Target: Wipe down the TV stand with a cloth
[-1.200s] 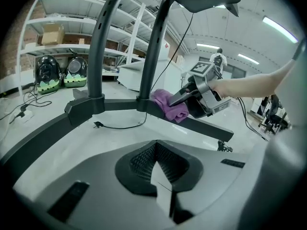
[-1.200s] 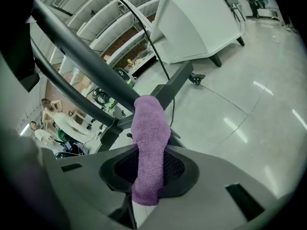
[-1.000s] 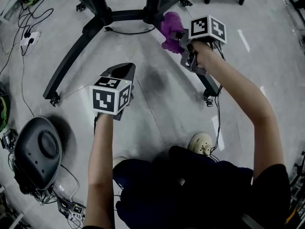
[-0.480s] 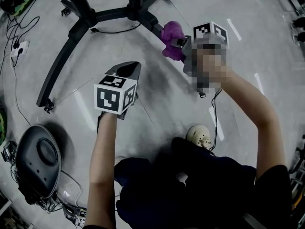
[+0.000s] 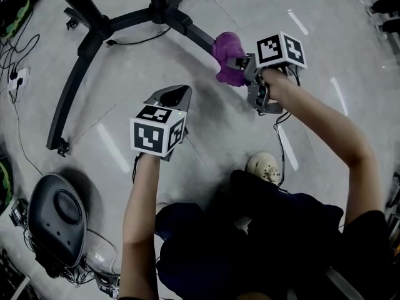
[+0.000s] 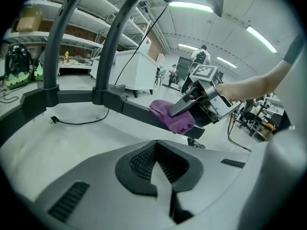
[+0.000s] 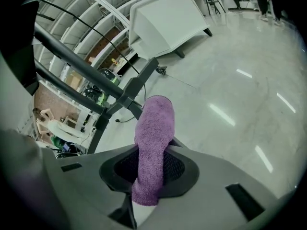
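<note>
Now the purple cloth is farther out along the stand's leg

Texture first: the cloth is purple and nubbly, like terry or microfibre, bunched into a soft roll. The TV stand is matt black metal. Two round uprights rise from a crossbar, and flat-sided legs splay out over the floor, which is pale, smooth and glossy enough to carry streaks of light. A thin black cable loops on the floor beside the crossbar.

The right gripper has its jaws clenched on the cloth. In the right gripper view the roll runs up from between the jaws and sticks out well past their tips. In the left gripper view the free end of the cloth drapes over the top edge of the near leg and touches it.

The left gripper hangs in the air over bare floor, well apart from the stand and the cloth. Its jaws look drawn together with nothing between them, though the dark hollow around them makes the gap hard to judge.

Against the picture of a second ago, the cloth has slid outward along the leg, away from the crossbar joint. The right gripper has moved with it. The left gripper keeps much the same place, and the whole stand sits higher and further left in the head view.
</note>
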{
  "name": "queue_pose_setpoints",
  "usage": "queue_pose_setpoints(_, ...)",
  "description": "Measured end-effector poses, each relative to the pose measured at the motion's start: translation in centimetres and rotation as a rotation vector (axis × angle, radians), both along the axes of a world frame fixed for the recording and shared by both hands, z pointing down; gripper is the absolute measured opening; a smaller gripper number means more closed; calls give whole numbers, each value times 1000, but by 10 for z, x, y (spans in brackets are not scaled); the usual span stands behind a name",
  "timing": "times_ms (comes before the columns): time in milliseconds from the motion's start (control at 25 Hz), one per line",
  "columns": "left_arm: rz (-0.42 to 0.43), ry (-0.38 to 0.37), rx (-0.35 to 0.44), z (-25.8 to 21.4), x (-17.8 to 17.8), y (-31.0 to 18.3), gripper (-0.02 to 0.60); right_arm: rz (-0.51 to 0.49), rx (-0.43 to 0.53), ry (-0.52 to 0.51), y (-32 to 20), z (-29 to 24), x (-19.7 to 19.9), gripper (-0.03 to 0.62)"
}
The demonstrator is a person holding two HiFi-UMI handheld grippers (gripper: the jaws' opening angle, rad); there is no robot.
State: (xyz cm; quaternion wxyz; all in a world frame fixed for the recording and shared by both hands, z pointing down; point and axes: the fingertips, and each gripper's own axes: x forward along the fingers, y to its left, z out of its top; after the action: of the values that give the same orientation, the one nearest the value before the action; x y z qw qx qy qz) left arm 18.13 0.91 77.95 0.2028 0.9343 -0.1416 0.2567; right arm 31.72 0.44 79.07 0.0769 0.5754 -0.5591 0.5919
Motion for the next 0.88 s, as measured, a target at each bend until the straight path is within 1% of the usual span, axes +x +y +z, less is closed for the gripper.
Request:
queue_pose_setpoints(200, 23, 21, -39, 4, 9, 16, 5, 16, -29, -15, 31, 1, 3, 95)
queue_pose_setpoints(560, 80, 23, -49, 8, 26, 38, 5, 74, -56, -50, 76, 0, 17, 95)
queue_pose_setpoints(880, 132, 37, -68, 9, 43, 62, 5, 106, -83, -33, 114, -3, 33, 95)
